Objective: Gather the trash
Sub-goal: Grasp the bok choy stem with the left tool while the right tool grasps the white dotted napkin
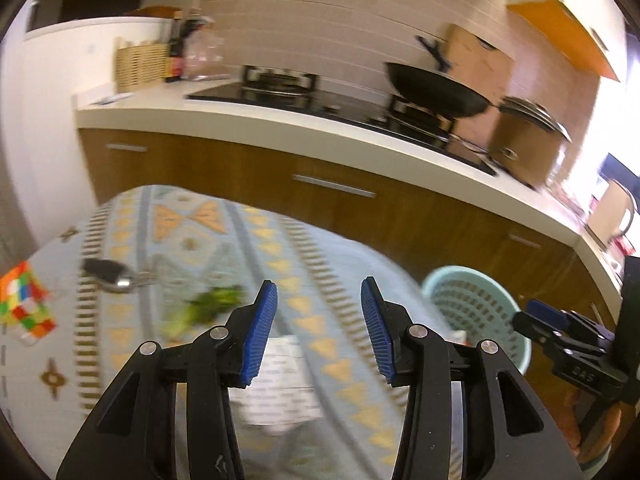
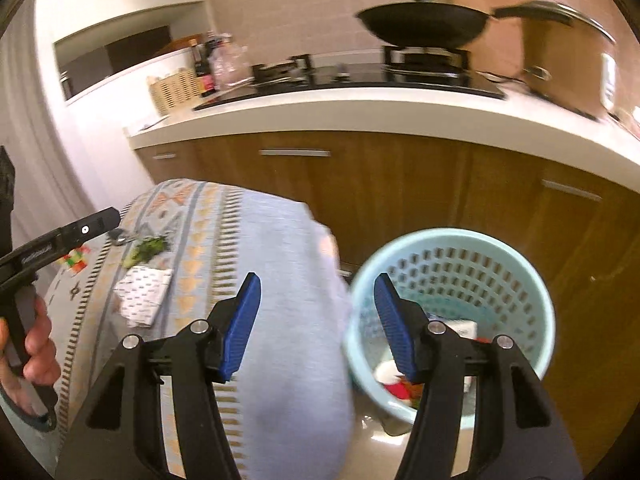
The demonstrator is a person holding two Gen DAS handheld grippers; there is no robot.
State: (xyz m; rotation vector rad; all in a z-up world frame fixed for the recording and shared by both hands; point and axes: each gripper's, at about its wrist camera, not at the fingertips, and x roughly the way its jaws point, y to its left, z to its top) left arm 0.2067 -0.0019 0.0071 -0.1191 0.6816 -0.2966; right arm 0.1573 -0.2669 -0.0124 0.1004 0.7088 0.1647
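Right wrist view: the right gripper hangs released and empty, the bin just behind its right jaw. Left gripper, also released, faces paper scrap beneath its jaws; grasping it probably comes next.

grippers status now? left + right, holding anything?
Left hand-held gripper: open, nothing between the pads, over the patterned tablecloth.
Right hand-held gripper: open, holding nothing, beside the light blue trash basket.
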